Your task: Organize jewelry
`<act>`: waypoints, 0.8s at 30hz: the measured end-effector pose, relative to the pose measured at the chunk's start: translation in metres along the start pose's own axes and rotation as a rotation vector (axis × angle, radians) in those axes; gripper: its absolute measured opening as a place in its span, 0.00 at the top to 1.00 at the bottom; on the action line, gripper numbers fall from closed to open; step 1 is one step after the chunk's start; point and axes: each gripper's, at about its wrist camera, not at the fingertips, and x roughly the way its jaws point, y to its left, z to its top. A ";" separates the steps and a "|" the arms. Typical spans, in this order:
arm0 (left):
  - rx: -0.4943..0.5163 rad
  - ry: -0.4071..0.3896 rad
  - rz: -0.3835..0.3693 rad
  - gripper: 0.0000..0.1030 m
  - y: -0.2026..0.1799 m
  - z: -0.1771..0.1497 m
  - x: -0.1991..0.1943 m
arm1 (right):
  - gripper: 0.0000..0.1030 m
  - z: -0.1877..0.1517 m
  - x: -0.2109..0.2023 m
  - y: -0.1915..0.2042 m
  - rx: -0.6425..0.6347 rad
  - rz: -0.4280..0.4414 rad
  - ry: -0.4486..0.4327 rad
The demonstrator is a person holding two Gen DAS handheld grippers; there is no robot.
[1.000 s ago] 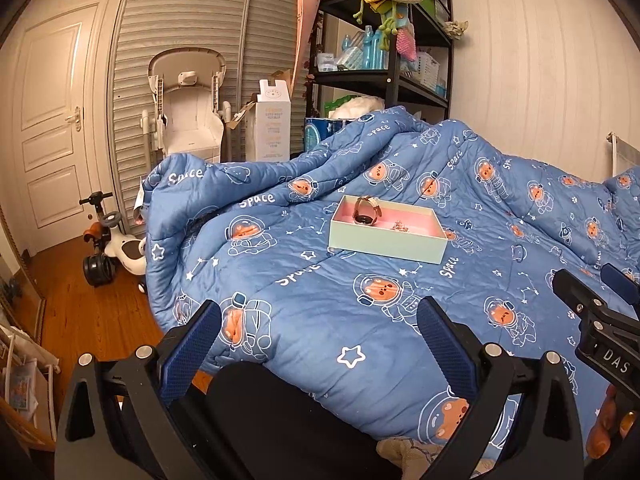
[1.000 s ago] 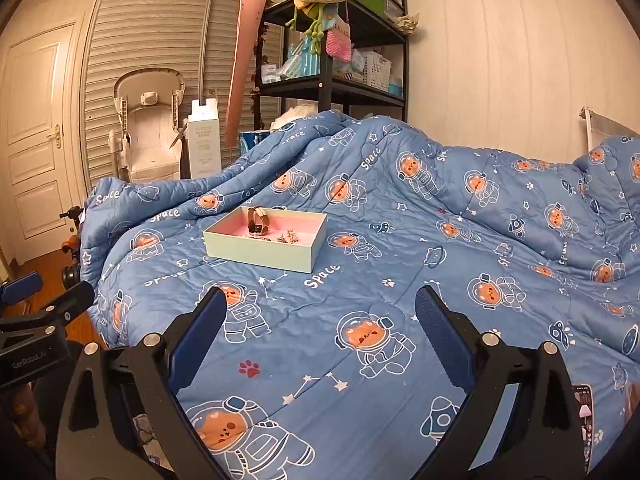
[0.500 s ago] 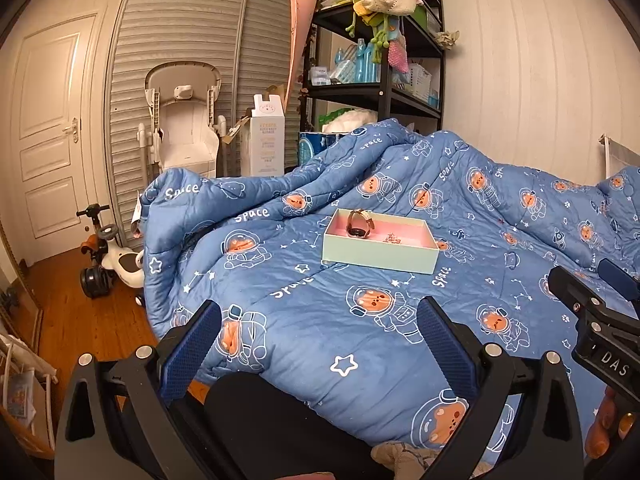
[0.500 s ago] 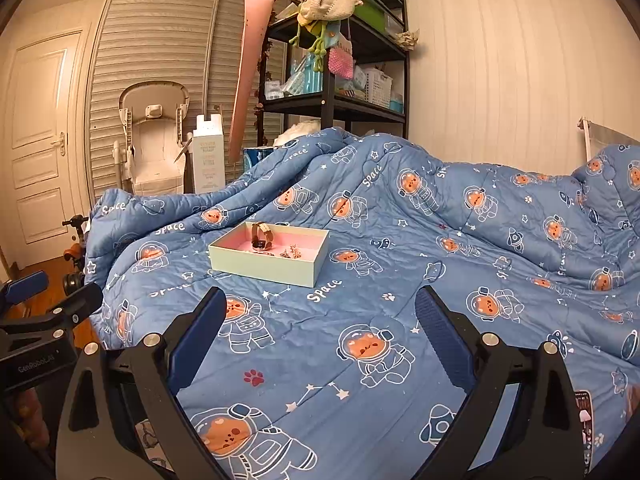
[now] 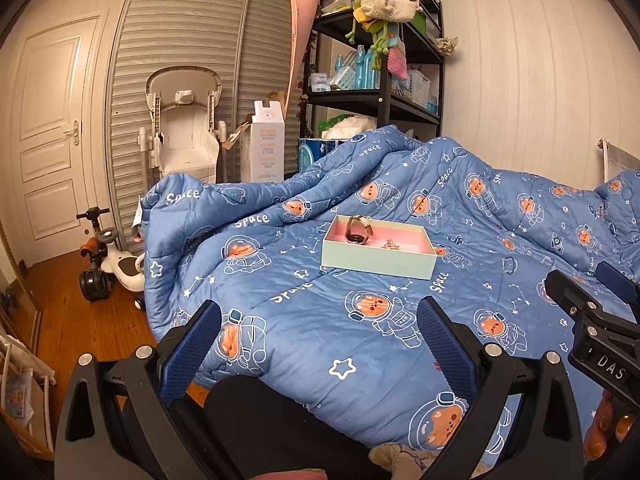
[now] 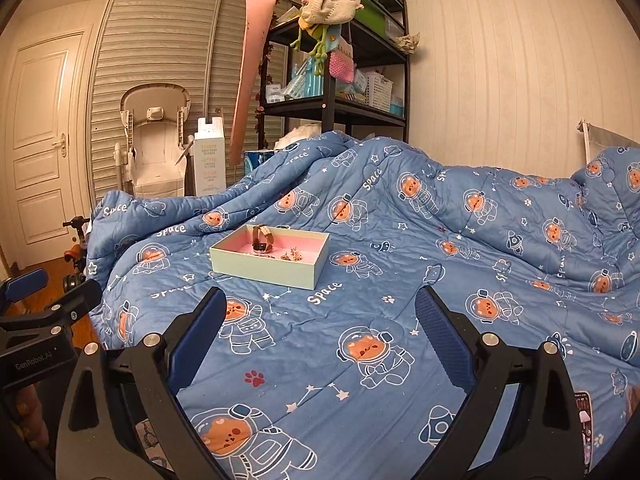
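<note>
Now, box: pale green box (image 5: 378, 258), pink inside, on the bed quilt (image 5: 360, 344); long axis runs left-right, skewed in right view.
Jewelry: watch (image 5: 359, 230) upright at left end; small pieces (image 6: 291, 255) beside it, too small to name. All inside box; none seen loose on quilt.
Left gripper (image 5: 318, 344): fingers spread, holding nothing; box ahead, slightly right.
Right gripper (image 6: 320, 330): fingers spread, holding nothing; box ahead, left of centre.
Nearer: cannot tell, both well apart from box.
Stage: fits pieces yet to be sorted, or sorting done with grippers back.
</note>
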 end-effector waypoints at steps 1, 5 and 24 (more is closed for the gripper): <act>0.000 0.000 0.001 0.06 0.000 0.000 0.000 | 0.09 0.000 0.000 0.000 0.001 -0.001 -0.001; 0.000 0.000 0.004 0.06 0.000 0.000 0.000 | 0.09 0.000 -0.001 -0.001 0.001 0.001 -0.002; 0.001 -0.004 0.001 0.06 0.000 0.001 -0.001 | 0.09 0.000 -0.002 0.000 0.000 0.000 -0.002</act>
